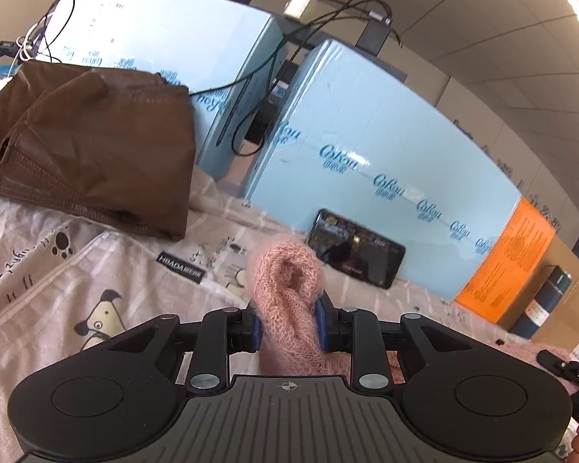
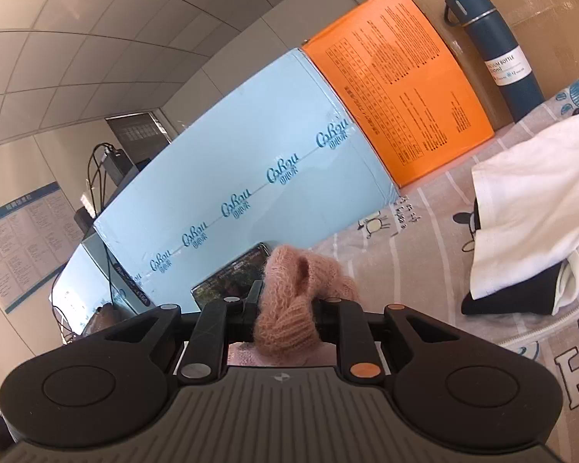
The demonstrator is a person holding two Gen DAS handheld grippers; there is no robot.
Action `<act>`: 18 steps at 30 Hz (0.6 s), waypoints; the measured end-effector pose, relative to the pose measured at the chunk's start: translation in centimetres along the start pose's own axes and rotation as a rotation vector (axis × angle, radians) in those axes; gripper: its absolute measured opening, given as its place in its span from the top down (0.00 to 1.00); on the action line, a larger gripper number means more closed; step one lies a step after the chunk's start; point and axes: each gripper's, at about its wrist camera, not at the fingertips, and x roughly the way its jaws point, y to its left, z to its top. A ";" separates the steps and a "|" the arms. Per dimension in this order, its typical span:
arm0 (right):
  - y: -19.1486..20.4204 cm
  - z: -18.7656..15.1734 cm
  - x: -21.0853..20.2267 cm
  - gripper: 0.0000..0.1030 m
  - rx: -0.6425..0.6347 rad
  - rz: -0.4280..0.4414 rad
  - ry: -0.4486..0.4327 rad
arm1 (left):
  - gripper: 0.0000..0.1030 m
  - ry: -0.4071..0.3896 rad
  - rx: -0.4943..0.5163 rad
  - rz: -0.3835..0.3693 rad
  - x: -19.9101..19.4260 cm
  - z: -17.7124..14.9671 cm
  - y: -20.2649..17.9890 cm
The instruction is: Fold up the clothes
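A: Left wrist view. Left gripper [image 1: 288, 326] has its blue pads [image 1: 320, 324] clamped on a bunched fold of pink mohair knit sweater [image 1: 285, 285]. The fold stands up past the fingers toward 12 o'clock; the rest of the garment trails down under the gripper and out toward 4 o'clock, where more pink shows at the frame edge.

B: Anything around it?

A: Patterned bedsheet [image 1: 58, 293] underneath. Folded brown leather garment [image 1: 88, 146] at 10 o'clock, well apart. Phone [image 1: 355, 252] propped against the light blue box [image 1: 386, 146] at 1 o'clock, just beyond the knit. The other tool's black tip peeks in at 4 o'clock.

B: Right wrist view?

A: Right gripper [image 2: 287, 318] is likewise closed on a bunch of the same pink mohair knit sweater [image 2: 301, 293]. The wad bulges toward 12 and 1 o'clock; pink cloth hangs below between the fingers. White garment over something black [image 2: 529, 223] lies at 3 o'clock, well apart. Orange box [image 2: 397, 92] at 1 o'clock, blue vacuum bottle [image 2: 494, 46] at 2 o'clock.

B: What does the next move hinge on?

A: My reading: the sweater's held edge runs left to right between the two grippers, body hanging toward the person. Neither hand is nearer; both need to travel together so the edge lands straight on the sheet.
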 end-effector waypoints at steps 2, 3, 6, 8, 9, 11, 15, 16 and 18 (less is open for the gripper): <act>-0.6 -0.5 0.4 0.83 0.015 -0.043 0.027 | 0.51 0.014 0.036 0.077 0.3 -0.2 -0.3; -0.7 -0.6 0.6 0.83 0.020 -0.054 0.039 | 0.41 -0.006 0.066 0.132 0.2 -0.2 -0.5; -1.1 -0.9 0.8 0.78 0.037 -0.059 0.075 | 0.07 -0.127 0.187 0.226 -0.7 -0.8 -1.3; -1.2 -1.2 0.9 0.74 0.046 -0.064 0.093 | 0.00 -0.192 0.311 0.190 -1.4 -1.2 -2.2; -1.2 -1.3 0.9 0.68 0.047 -0.066 0.100 | 0.00 -0.210 0.374 0.164 -1.6 -1.4 -2.9; -1.0 -1.5 0.9 0.60 0.046 -0.067 0.111 | 0.00 -0.192 0.495 0.108 -1.6 -2.1 -4.5; -0.8 -1.5 0.9 0.47 0.034 -0.057 0.118 | 0.00 -0.122 0.652 -0.033 -1.0 -3.5 -7.0; -0.8 -1.5 1.0 0.46 0.032 -0.057 0.120 | 0.00 -0.089 0.692 -0.061 -0.7 -4.0 -7.7; -0.7 -1.5 1.1 0.43 0.029 -0.062 0.126 | 0.00 -0.036 0.753 -0.083 0.0 -4.7 -8.4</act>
